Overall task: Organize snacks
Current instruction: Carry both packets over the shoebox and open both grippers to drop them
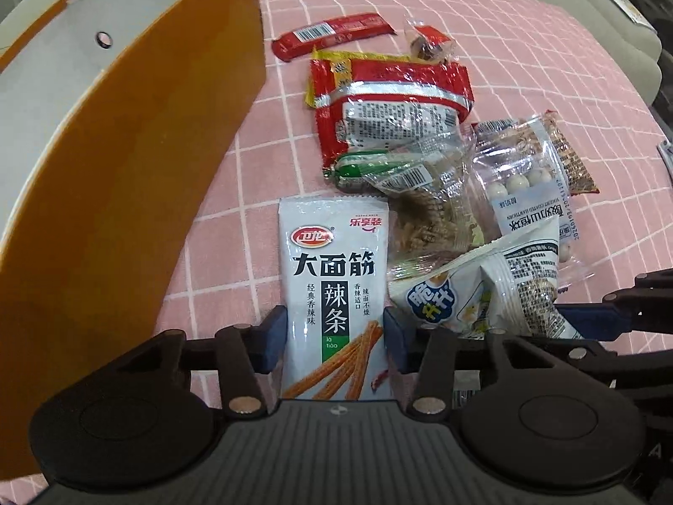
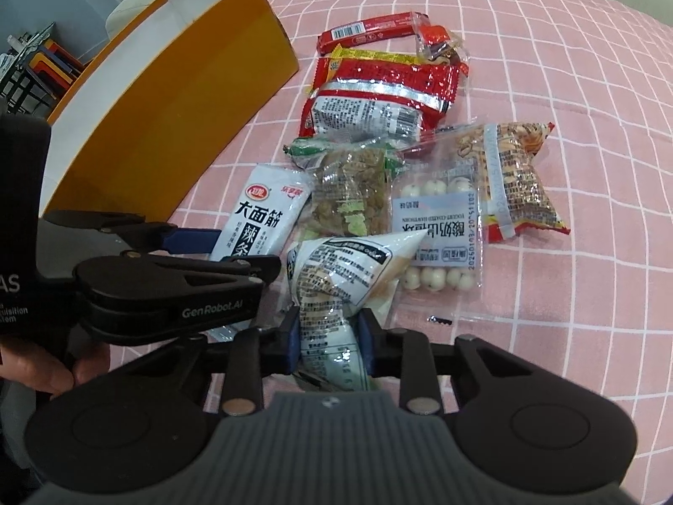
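While both tools grip packets, the remaining snacks lie ahead of them on the pink checked cloth (image 1: 504,21).

Left gripper (image 1: 334,336): blue pads pressed against both edges of the white latiao packet (image 1: 332,277), clamped on it. Right gripper (image 2: 330,338): closed on the crumpled white puff packet (image 2: 336,269). Beyond its fingertips lie the clear yogurt-ball bag (image 2: 437,227), the large red packet (image 2: 378,92) and the red bar (image 2: 366,31). Left of both tools stands the orange box (image 2: 168,97), open at the top.

Snack packets (image 1: 391,101) heaped on pink cloth beside orange box (image 2: 176,97).
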{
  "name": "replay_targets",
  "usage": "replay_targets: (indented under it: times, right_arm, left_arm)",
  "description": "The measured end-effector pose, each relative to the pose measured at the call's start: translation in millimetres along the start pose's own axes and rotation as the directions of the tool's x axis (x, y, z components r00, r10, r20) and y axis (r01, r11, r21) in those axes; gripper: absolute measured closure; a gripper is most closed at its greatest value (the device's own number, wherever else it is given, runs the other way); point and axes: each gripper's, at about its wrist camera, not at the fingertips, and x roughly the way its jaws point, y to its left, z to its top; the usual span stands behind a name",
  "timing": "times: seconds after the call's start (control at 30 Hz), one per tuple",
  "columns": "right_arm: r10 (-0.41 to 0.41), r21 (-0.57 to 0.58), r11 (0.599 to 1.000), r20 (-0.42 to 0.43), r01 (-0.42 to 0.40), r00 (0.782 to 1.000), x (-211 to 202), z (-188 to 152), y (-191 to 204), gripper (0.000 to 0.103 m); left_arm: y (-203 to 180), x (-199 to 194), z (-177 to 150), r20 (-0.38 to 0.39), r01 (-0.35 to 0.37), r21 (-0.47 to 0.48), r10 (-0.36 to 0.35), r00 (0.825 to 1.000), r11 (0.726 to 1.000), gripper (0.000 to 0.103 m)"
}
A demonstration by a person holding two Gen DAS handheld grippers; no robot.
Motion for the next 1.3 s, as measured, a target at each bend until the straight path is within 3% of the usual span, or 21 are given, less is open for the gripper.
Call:
replay_targets:
  times: [0.33,0.6,0.87,1.0,1.3]
  right_arm:
    - [0.007,-0.035,0.999,0.060,-0.005,0.998,-32,-13,14,0.081]
    - [0.012,-0.098,0.995,0.179,0.005,0.984,-76,-9,36,0.081]
    - [0.061,-0.221,0.975,0.293,0.005,0.954,-112,30,74,0.081]
    - [0.098,-0.289,0.957,0.325,0.000,0.941,-116,58,103,0.081]
    - [0.122,-0.439,0.898,0.280,0.014,0.952,-76,119,168,0.081]
  left_arm:
    - [7,-54,-11,0.072,0.000,-0.044,0.003,0.997,0.999,0.049]
    - [9,-115,-7,0.164,-0.050,-0.031,0.055,0.985,0.998,0.049]
    - [36,-168,10,0.272,-0.127,-0.033,0.131,0.953,0.991,0.049]
    - [60,-183,22,0.286,-0.179,-0.038,0.183,0.941,0.983,0.049]
    - [120,-162,45,0.215,-0.221,-0.058,0.229,0.949,0.974,0.049]
